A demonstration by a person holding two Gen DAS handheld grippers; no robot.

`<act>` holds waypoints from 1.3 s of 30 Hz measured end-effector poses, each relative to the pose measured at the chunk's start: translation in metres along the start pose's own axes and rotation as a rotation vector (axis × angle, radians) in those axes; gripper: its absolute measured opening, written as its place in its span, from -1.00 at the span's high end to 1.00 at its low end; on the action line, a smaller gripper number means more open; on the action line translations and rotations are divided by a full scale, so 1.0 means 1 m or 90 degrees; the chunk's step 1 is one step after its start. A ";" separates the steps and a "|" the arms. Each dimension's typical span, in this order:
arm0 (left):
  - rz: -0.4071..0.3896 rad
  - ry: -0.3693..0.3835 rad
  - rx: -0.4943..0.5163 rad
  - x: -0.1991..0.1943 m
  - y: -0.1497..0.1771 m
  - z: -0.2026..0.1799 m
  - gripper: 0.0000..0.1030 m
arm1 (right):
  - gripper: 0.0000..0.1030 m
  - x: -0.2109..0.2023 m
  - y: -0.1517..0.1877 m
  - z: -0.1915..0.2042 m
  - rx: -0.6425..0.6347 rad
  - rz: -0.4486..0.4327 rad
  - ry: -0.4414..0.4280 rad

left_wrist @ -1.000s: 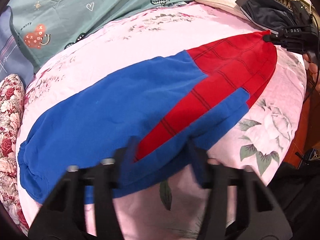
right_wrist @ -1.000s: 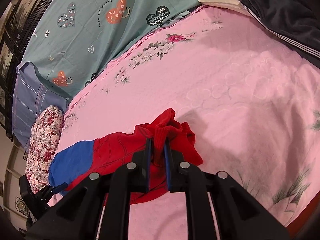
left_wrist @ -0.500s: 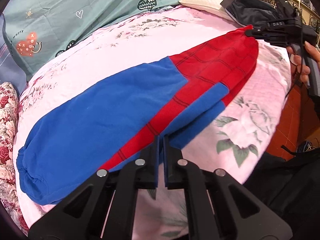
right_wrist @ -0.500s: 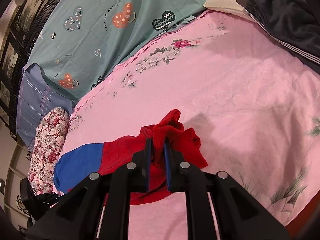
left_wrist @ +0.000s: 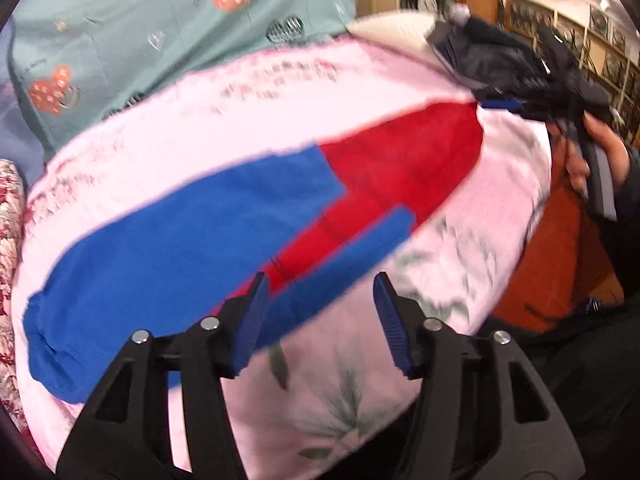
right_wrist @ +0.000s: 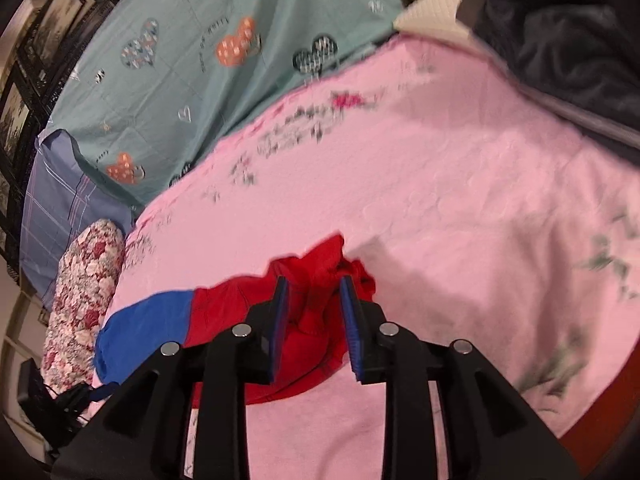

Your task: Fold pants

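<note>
L gripper [left_wrist: 318, 312] wide open, fingers apart over near edge of the pants [left_wrist: 208, 240]. Pants lie flat & long across pink bedspread [left_wrist: 360, 368], blue half to the left, red half to the right w/ a blue strip along the near side. Far end: R gripper [left_wrist: 502, 104] at the red tip, hand [left_wrist: 596, 156] on its handle. Dark clothes [left_wrist: 492, 56] piled just behind. Teal quilt [left_wrist: 160, 28] at back. Frame blurry.

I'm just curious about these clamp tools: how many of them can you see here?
2. The left gripper hovers open over the blue side of the pants. The right gripper, open, straddles the bunched red end at the other side of the pink bedspread.
</note>
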State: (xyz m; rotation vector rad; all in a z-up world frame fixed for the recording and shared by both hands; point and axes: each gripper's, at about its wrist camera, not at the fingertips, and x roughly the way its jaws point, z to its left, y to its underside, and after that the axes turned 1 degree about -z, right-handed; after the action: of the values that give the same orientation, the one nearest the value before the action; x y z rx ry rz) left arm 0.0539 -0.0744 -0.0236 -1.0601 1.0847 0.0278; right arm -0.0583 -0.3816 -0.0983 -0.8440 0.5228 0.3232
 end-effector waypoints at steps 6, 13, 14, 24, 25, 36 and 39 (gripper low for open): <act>0.011 -0.018 -0.138 0.036 -0.023 0.037 -0.28 | 0.48 0.001 -0.005 0.055 -0.083 -0.003 -0.053; 0.091 -0.022 -0.161 0.063 0.009 0.040 -0.30 | 0.89 0.075 0.034 0.029 -0.062 0.162 0.048; 0.090 -0.018 -0.167 0.062 0.010 0.041 -0.30 | 0.90 0.073 0.034 0.026 -0.061 0.157 0.044; 0.056 -0.020 -0.200 0.042 0.008 0.046 -0.55 | 0.47 0.046 0.040 0.089 -0.146 0.107 -0.002; 0.078 -0.021 -0.209 0.052 0.012 0.049 -0.55 | 0.47 0.056 0.044 0.087 -0.142 0.134 0.019; -0.009 -0.015 -0.228 0.010 -0.005 0.052 -0.68 | -0.36 0.001 0.025 0.050 -0.055 0.030 0.015; -0.025 0.044 -0.230 0.017 -0.030 0.032 -0.69 | -0.43 -0.017 0.017 0.014 0.006 0.000 0.054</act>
State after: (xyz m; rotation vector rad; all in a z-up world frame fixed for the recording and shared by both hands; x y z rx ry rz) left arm 0.0998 -0.0754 -0.0133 -1.4143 1.1466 0.1624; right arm -0.0763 -0.3616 -0.0914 -0.8511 0.6028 0.2852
